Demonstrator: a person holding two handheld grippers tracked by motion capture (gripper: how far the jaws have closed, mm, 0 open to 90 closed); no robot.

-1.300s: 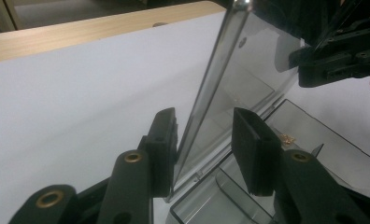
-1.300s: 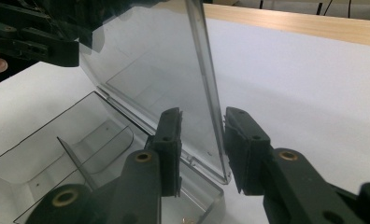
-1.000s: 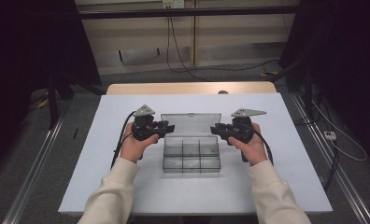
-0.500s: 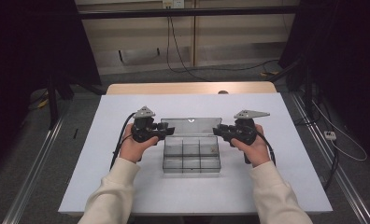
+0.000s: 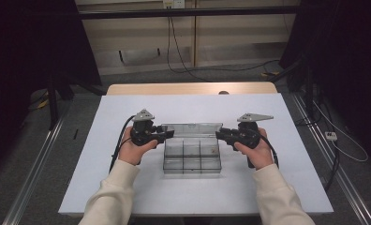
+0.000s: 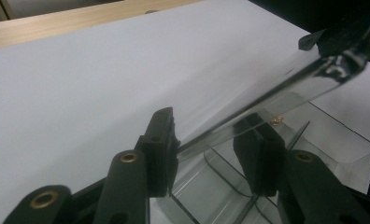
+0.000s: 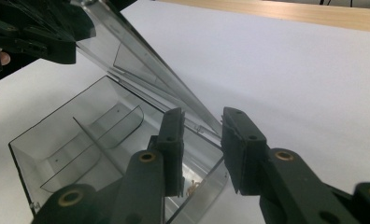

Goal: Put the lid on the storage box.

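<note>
A clear plastic compartment box [image 5: 193,161] sits mid-table, its hinged lid [image 5: 191,130] tilted up along the far edge. My left gripper [image 5: 169,134] is at the lid's left end and my right gripper [image 5: 219,134] at its right end. In the left gripper view the lid [image 6: 276,93] runs slantwise through my open left gripper [image 6: 206,140], touching one pad. In the right gripper view the lid's corner [image 7: 199,123] lies inside my open right gripper [image 7: 202,140], with a gap to the other pad. The box's dividers [image 7: 94,135] are visible, and a small brass bit [image 6: 277,120] is inside.
The white table top [image 5: 127,187] has bare room all round the box. A wooden strip [image 5: 188,88] runs along its far edge. Metal rails [image 5: 31,173] flank the table on the floor, and cables [image 5: 333,140] lie at the right.
The lid looks lower and flatter than a second ago. Both grippers have come down slightly with it and stay at its two ends.
</note>
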